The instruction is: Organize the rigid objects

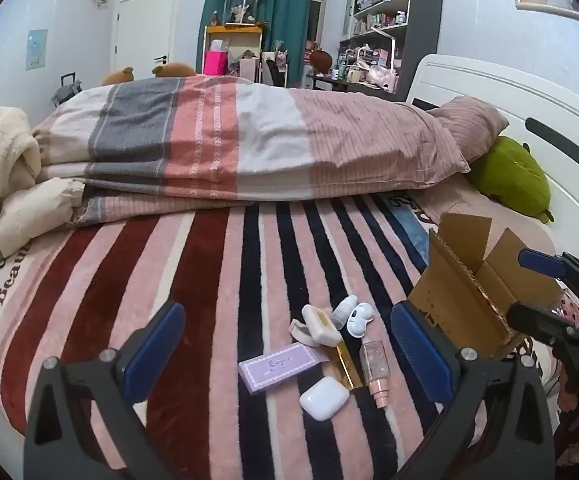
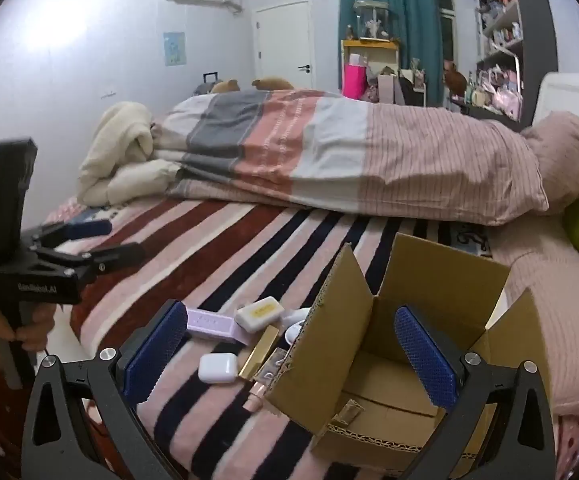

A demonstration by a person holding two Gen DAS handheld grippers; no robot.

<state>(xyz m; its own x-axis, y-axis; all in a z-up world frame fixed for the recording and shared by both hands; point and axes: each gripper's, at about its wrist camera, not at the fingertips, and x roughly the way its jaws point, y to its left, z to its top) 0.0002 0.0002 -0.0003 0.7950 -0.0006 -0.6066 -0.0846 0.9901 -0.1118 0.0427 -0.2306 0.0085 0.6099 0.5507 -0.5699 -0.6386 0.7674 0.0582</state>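
Left wrist view shows a small heap of hard toiletries lying on the striped blanket, just beside the open cardboard box: a white earbud case, a lilac flat box, a gold tube, a clear pink spray bottle and a cream soap-like bar, several touching or overlapping. Both the left gripper and right gripper stand with jaws fully spread, holding nothing; the right one hangs over the box's near wall. All these pieces look light and stiff, so force matters less than slip. The earbud case is smooth and rounded (likely to squirt out of a corner pinch), so its flat faces seem the best hold. The lilac box would probably take a grip across its narrow width, and the bottle across its body rather than the cap.
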